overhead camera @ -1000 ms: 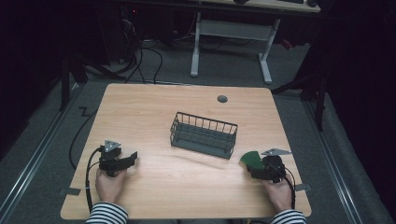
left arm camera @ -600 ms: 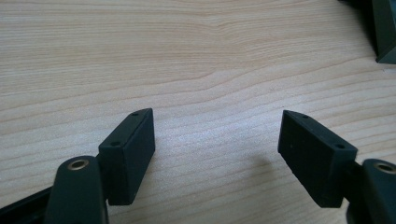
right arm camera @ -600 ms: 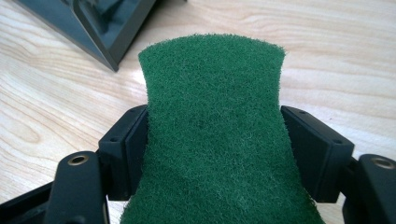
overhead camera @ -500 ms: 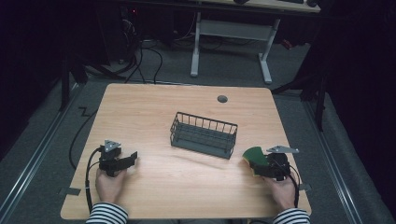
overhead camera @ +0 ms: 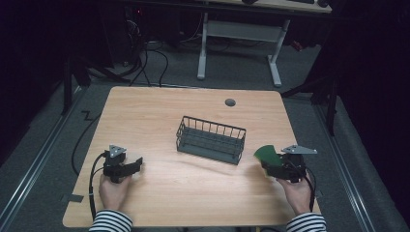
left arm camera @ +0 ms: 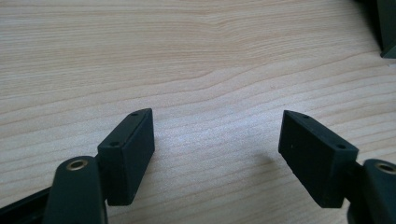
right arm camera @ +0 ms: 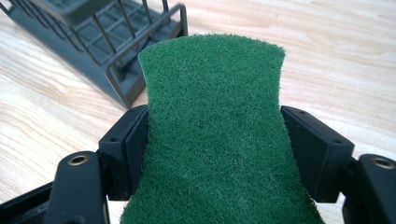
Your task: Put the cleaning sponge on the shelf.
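High view, table: the light wooden table has a small grey round cap near its far edge and a dark wire-sided basket near the middle.
High view, my left: my left gripper sits low over the near left part of the table, in my hand with the striped sleeve, jaws pointing towards the basket but well apart from it.
High view, my right: my right gripper is at the near right, just beside the basket's right end, with a green scouring pad of rough fibre sticking out of it towards the basket.
Left gripper view, jaws: my left gripper stands wide, with bare wood grain between the two black jaws and nothing in them.
Left gripper view, surroundings: a dark corner of the basket shows at the upper right edge.
Right gripper view, jaws: my right gripper is closed on the green pad, which bows between the jaws, one jaw pressing on each side edge.
Right gripper view, pad position: the pad is held off the table, its free end rising ahead of the jaws.
Right gripper view, basket: the basket lies ahead to the upper left, its near corner just beyond the pad's edge; I cannot tell whether they touch.
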### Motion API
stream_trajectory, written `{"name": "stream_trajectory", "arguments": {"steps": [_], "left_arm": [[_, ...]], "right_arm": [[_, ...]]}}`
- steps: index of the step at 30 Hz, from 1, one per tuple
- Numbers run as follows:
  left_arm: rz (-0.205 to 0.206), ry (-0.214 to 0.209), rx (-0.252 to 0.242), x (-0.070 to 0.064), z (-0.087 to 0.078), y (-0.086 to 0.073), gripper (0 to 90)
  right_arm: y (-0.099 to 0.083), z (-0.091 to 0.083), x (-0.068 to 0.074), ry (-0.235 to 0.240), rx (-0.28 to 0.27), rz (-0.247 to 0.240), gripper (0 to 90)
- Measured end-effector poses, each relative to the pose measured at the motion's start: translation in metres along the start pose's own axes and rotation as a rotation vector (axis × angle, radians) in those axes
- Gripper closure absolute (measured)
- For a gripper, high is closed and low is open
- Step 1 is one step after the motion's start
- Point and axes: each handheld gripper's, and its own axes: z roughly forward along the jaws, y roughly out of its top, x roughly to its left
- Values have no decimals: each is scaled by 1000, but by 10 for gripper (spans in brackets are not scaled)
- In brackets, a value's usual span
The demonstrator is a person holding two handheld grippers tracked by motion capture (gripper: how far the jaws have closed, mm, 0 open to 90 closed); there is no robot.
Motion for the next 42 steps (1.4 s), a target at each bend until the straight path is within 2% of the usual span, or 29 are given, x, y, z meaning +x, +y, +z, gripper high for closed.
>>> {"name": "stream_trajectory", "arguments": {"steps": [9,13,14,16,26,30,42], "left_arm": [[26,15,9,-3,1,1,270],[27,16,9,-3,1,1,270],[28,17,10,-3,1,1,270],[32,19,11,-3,1,1,270],[40,27,14,-5,2,1,271],[64,46,22,-7,2,1,272],[61,45,21,-7,2,1,271]], "right_arm": [[17,-6,1,9,-6,-24,282],[26,-6,3,35,-10,-15,282],[32,-7,5,60,-19,-5,282],[34,-7,6,63,-21,-4,282],[59,-7,16,69,-34,-51,282],[69,-4,22,72,-39,-77,282],[98,16,41,80,-34,-133,282]]}}
